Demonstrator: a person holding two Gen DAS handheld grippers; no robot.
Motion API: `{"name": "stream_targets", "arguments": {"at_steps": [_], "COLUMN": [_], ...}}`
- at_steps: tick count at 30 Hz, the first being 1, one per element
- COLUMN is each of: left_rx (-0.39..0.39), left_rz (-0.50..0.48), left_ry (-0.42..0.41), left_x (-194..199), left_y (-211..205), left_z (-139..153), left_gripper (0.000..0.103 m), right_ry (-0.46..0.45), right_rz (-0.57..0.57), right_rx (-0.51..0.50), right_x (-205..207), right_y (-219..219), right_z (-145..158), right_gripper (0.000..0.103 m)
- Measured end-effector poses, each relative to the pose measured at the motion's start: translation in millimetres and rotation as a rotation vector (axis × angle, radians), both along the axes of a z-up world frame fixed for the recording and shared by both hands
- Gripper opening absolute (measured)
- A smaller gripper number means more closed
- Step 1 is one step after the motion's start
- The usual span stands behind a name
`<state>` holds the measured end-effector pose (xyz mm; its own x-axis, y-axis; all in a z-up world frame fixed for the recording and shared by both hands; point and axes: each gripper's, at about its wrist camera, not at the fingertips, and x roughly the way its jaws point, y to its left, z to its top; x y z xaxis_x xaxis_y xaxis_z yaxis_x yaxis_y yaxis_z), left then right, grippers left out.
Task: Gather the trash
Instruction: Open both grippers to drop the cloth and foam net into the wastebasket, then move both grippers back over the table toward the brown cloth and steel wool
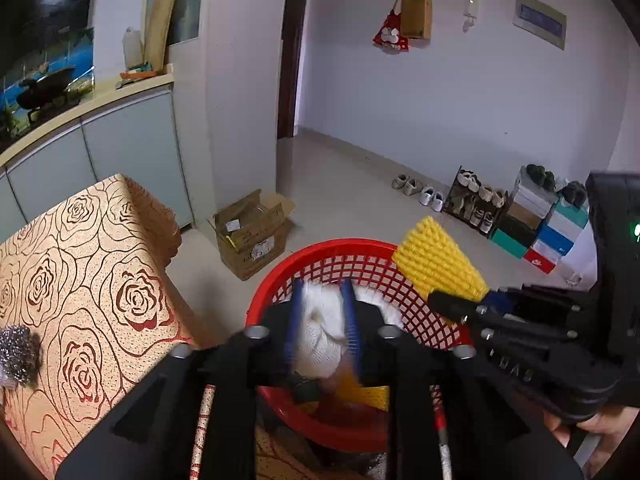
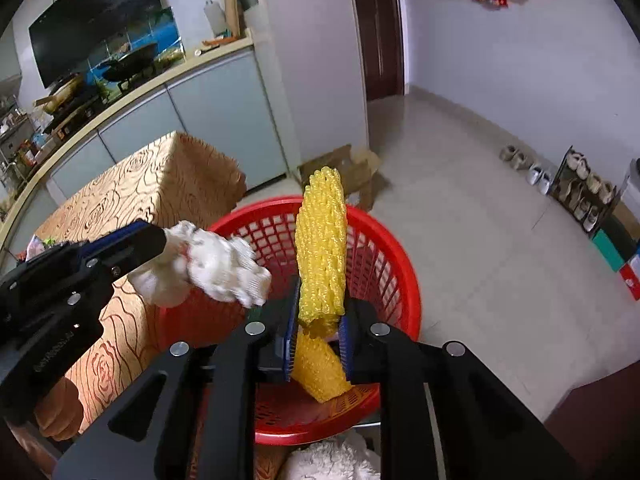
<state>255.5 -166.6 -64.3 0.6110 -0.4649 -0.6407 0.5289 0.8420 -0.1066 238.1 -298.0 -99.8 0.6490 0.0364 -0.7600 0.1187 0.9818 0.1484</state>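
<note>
Now, left fingers (image 1: 322,330): loosely around crumpled white cloth glove (image 1: 320,328), held over red plastic mesh basket (image 1: 360,268) for dropping.
Right fingers (image 2: 318,334): gripping yellow foam net sleeve (image 2: 322,256) above same basket.

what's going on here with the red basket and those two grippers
A person holds a gripper in each hand over a red basket on the floor beside a table with a rose-patterned cloth. The left gripper has a crumpled white cloth-like wad between its fingers, and the right gripper has a yellow foam net sleeve. Both pieces hang above the basket's opening, not yet inside. Whether the pads still press on them is unclear.
</note>
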Motion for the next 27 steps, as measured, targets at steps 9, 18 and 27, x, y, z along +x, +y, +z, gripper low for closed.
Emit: {"name": "stream_targets", "arguments": {"at_steps": [9, 18, 27], "left_rx": [-0.031, -0.052, -0.061], "left_rz": [0.048, 0.113, 0.207], "left_ry": [-0.045, -0.109, -0.171], "left_x": [-4.8, -20.7, -43.3], "left_y": [24.6, 56.1, 100.4], "left_z": [15.9, 39.2, 60.7], "left_gripper": [0.052, 0.061, 0.069], "right_ry": [-0.048, -0.118, -0.201], "right_rz": [-0.009, 0.003, 0.038], "right_rx": [0.02, -0.004, -0.015], "right_x": [-9.1, -19.8, -27.7], "right_y": [5.3, 20.3, 46.5], "right_z": [11.0, 35.0, 63.4], "right_gripper": [0.052, 0.056, 0.069]}}
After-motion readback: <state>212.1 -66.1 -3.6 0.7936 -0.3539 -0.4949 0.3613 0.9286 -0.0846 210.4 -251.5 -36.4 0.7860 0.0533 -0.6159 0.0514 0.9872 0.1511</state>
